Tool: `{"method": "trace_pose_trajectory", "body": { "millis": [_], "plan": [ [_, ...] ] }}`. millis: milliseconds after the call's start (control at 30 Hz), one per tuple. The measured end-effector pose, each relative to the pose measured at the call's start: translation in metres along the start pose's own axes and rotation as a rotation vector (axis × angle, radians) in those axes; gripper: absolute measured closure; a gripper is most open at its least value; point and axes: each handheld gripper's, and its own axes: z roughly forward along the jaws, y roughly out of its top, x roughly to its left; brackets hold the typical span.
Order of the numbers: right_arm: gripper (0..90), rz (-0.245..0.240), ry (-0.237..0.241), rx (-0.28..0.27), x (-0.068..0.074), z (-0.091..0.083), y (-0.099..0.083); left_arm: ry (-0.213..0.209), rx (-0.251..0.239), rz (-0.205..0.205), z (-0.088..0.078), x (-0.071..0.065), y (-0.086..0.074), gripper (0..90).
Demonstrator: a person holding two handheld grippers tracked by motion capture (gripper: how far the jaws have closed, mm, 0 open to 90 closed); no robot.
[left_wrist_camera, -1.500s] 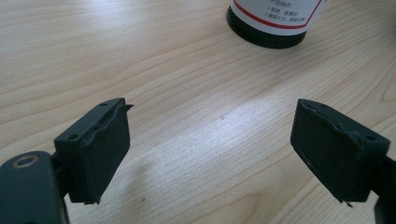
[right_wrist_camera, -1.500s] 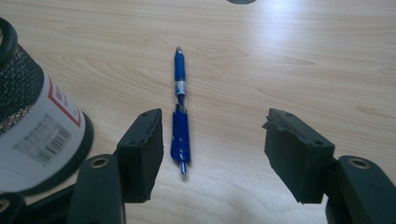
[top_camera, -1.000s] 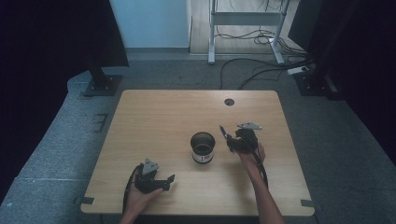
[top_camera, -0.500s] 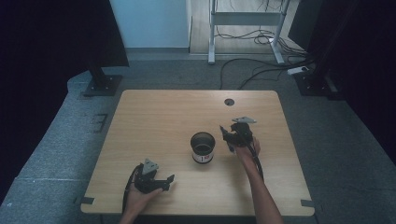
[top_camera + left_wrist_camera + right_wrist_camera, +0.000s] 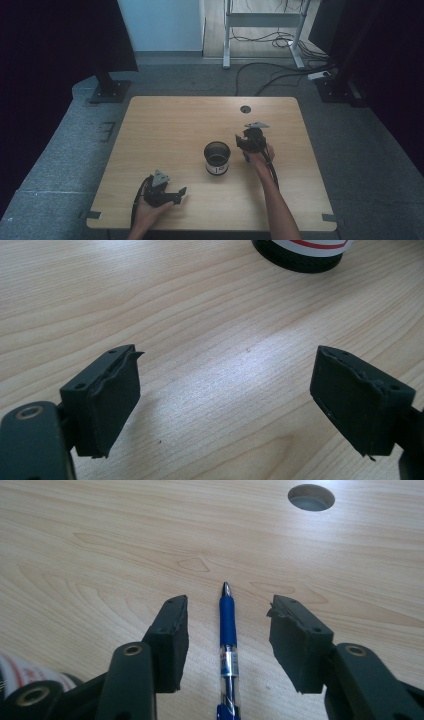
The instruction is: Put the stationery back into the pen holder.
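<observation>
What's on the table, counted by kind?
Cup: 1
Pen: 1, lying between the open jaws of the right gripper
Grippers: 2, counting the left gripper, also open
Total: 4

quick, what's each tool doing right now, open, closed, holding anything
Left tool: open, holding nothing, bare table between its jaws.
Right tool: open, holding nothing; a blue pen lies on the table between its jaws, not gripped.
</observation>
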Motion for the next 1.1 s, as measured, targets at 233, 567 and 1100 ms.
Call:
{"method": "trace_pose_trajectory", "body": {
  "millis": [233, 567, 1100],
  "plan": [
    [52.3, 0.021, 0.017, 0.02, -0.004, 0.016, -0.001, 0.001, 0.0, -0.006, -0.001, 0.001, 0.0, 13.6],
    [56.2, 0.007, -0.012, 0.024, -0.002, 0.035, 0.001, -0.005, -0.007, -0.005, -0.001, 0.001, 0.001, 13.6],
    [70.9, -0.009, -0.059, 0.072, -0.002, 0.049, -0.007, -0.004, 0.003, -0.007, 0.0, 0.002, 0.002, 14.2]
  ]
}}
